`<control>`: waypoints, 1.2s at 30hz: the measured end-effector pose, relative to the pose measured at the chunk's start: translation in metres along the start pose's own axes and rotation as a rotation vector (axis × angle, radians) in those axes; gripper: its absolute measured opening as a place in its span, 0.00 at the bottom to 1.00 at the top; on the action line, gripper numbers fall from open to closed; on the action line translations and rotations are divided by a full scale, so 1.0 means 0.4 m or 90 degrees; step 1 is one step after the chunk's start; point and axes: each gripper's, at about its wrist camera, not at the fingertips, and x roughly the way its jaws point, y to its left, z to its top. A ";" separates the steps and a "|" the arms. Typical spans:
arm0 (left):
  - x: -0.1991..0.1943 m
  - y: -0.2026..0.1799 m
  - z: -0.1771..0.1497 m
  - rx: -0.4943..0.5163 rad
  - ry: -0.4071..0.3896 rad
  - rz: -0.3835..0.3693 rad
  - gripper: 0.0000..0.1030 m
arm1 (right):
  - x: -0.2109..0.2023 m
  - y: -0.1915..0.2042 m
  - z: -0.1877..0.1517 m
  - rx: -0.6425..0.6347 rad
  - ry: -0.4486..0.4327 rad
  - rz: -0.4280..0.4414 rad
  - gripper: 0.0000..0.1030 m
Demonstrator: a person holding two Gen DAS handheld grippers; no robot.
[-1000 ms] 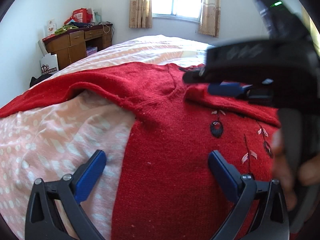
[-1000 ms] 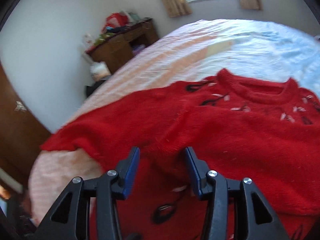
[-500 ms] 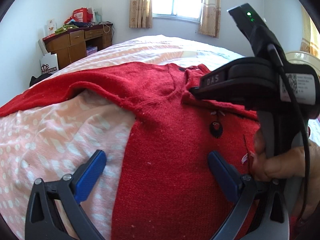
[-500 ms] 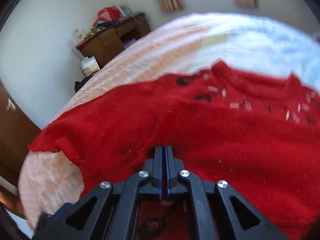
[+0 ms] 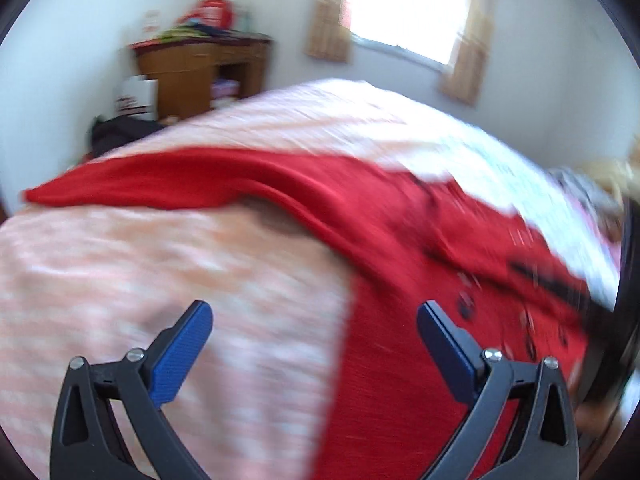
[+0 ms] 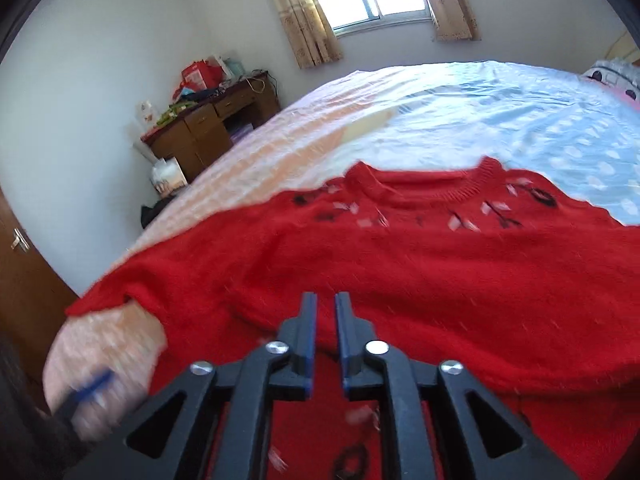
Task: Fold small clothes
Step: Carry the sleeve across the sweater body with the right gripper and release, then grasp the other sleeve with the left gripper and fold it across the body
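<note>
My right claw has its jaws just reopening to a narrow gap over a raised fold of the red sweater, nothing clamped. My left claw gapes wide, empty, above sweater edge and bed. Sweater lies spread on bed.

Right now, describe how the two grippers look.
Both are alike. The left gripper has two black plastic fingers shaped as open triangular frames, silver screws at the joints, and flat blue ribbed pads. The right gripper shows the same black frames, silver screws and blue pads. No cables or sleeves show.
</note>
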 end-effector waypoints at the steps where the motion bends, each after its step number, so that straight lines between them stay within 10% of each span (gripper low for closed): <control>1: -0.015 0.040 0.019 -0.024 -0.014 0.016 1.00 | 0.009 -0.012 -0.014 0.009 0.017 0.007 0.23; 8: -0.040 0.333 0.188 -0.140 -0.079 0.226 1.00 | 0.004 -0.018 -0.021 0.001 0.016 0.014 0.26; 21: 0.121 0.567 0.205 -0.371 -0.038 0.166 0.64 | 0.003 -0.037 -0.029 0.021 0.020 0.044 0.30; 26: 0.142 0.596 0.209 -0.404 -0.019 0.134 0.11 | 0.002 -0.034 -0.029 0.020 0.019 0.042 0.30; 36: 0.125 0.511 0.267 -0.300 -0.055 0.146 0.05 | 0.001 -0.042 -0.031 0.030 0.017 0.053 0.30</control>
